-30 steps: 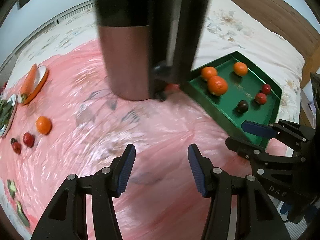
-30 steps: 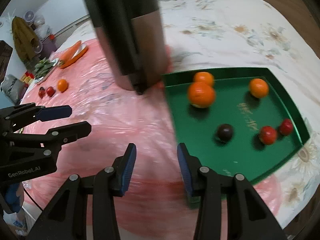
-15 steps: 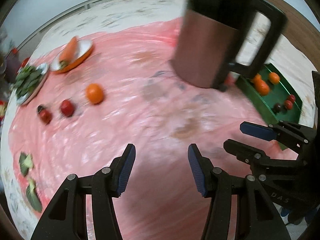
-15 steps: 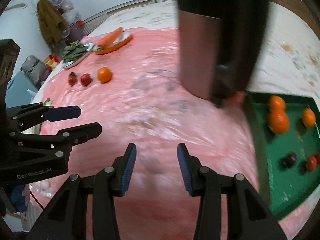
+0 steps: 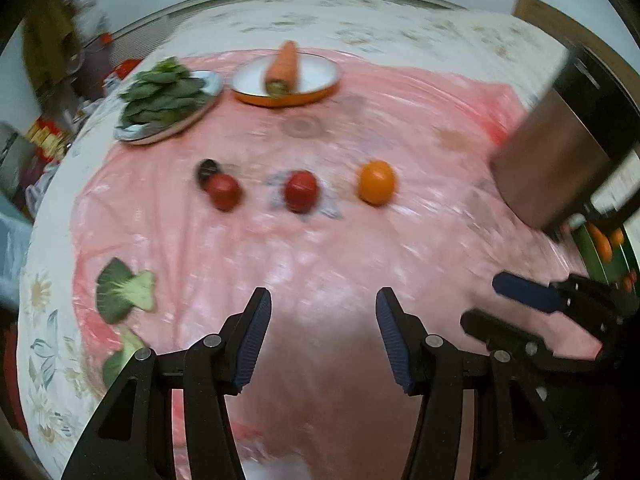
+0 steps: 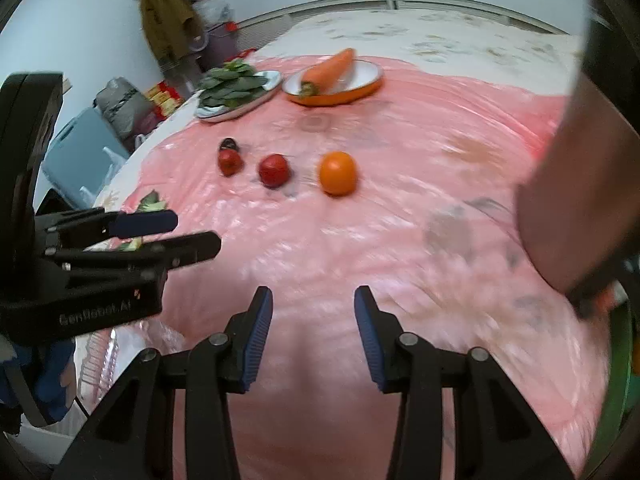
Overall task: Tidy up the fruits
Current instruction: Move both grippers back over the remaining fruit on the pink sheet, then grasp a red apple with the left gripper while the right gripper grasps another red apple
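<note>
**Both grippers wide open over the pink sheet, fruit lined up ahead**

Pink plastic sheeting point(image 5: 320, 264) covers a floral bedspread, and both views look across it, somewhat blurred. Near the bottom of the left wrist view, the left gripper point(image 5: 323, 334) has its blue-padded fingers point(image 5: 253, 340) spread wide with nothing between them, above bare sheet. The right gripper point(image 6: 313, 332) is likewise open and holds nothing; in the left view it shows at the right edge, its jaws parted.

Farther out, a row of fruit lies on the sheet: an orange point(image 5: 376, 182) on the right, a red fruit point(image 5: 301, 191) at its left, well apart from it, then a second red fruit point(image 5: 224, 191) touching a small dark fruit point(image 5: 207, 169) just behind it. Beyond them sit an orange-rimmed plate point(image 5: 320, 84) with a carrot point(image 5: 283, 67) on it and, to its left, a plate of green leaves point(image 5: 168, 98). A copper and black jug point(image 5: 560, 152) stands at the right, with a green tray point(image 5: 588, 256) holding more oranges just past it. Loose green leaves point(image 5: 120, 290) lie at near left.
</note>
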The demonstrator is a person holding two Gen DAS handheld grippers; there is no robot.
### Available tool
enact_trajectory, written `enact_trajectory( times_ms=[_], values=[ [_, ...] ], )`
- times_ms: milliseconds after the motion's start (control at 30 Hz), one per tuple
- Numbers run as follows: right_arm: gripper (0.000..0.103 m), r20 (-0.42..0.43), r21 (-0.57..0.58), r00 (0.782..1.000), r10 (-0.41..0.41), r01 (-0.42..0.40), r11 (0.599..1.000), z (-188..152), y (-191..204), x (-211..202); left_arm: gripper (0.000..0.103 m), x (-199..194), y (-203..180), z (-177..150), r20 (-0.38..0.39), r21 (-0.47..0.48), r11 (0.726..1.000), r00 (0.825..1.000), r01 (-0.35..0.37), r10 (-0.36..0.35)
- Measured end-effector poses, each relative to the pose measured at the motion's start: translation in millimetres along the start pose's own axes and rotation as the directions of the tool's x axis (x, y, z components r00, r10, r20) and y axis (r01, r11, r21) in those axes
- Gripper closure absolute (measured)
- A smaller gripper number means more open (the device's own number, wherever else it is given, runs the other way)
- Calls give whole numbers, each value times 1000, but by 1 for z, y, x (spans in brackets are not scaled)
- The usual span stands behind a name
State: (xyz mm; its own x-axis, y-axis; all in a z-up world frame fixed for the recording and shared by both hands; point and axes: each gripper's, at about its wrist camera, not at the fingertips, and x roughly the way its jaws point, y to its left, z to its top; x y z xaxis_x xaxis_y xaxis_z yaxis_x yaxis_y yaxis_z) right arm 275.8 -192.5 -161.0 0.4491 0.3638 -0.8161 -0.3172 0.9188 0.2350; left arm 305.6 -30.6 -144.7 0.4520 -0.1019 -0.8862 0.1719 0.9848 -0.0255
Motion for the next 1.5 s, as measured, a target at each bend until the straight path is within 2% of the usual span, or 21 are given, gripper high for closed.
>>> enact_trajectory(
  times_ms=[100, 200, 333, 567, 767, 967, 1033, 1200, 1333, 1433, 1500],
  values=[
    [26, -2, -39, 1000, 20, -20, 999, 13, 10, 14, 54, 9, 26, 13, -3, -91, 996, 1000, -1, 1],
    [26, 0, -83, 999, 37, -37, 996, 26, 17, 28, 55, 20, 53, 26, -6, -196, 981, 1000, 9, -10],
    [26, 15, -144, 998, 64, -62, 988, 46, 26, 45, 55, 38, 81, 43, -13, -331, 943, 999, 31, -38],
    [26, 27, -198, 996, 88, -81, 977, 77, 34, 78, 55, 68, 99, 54, -47, -447, 894, 997, 33, -60],
    [26, 9, -213, 996, 90, -86, 973, 92, 37, 105, 55, 79, 101, 61, -50, -476, 879, 997, 30, -61],
    [26, -10, -248, 998, 66, -66, 967, 101, 39, 123, 56, 88, 102, 65, -62, -484, 875, 997, 15, -51],
    [26, -22, -253, 998, 51, -55, 966, 102, 38, 130, 62, 93, 101, 65, -69, -482, 876, 997, 6, -44],
    [27, -45, -261, 998, 47, -57, 964, 104, 38, 140, 67, 101, 105, 62, -78, -498, 867, 996, 1, -46],
    [30, -58, -288, 998, 36, -52, 956, 103, 45, 146, 69, 105, 108, 60, -79, -505, 863, 995, 8, -55],
    [41, -59, -293, 998, 38, -54, 955, 103, 46, 146, 72, 107, 109, 59, -79, -507, 862, 995, 8, -55],
    [41, -60, -284, 997, 42, -57, 957, 104, 45, 146, 75, 106, 110, 57, -75, -507, 862, 995, 13, -59]
  ],
)
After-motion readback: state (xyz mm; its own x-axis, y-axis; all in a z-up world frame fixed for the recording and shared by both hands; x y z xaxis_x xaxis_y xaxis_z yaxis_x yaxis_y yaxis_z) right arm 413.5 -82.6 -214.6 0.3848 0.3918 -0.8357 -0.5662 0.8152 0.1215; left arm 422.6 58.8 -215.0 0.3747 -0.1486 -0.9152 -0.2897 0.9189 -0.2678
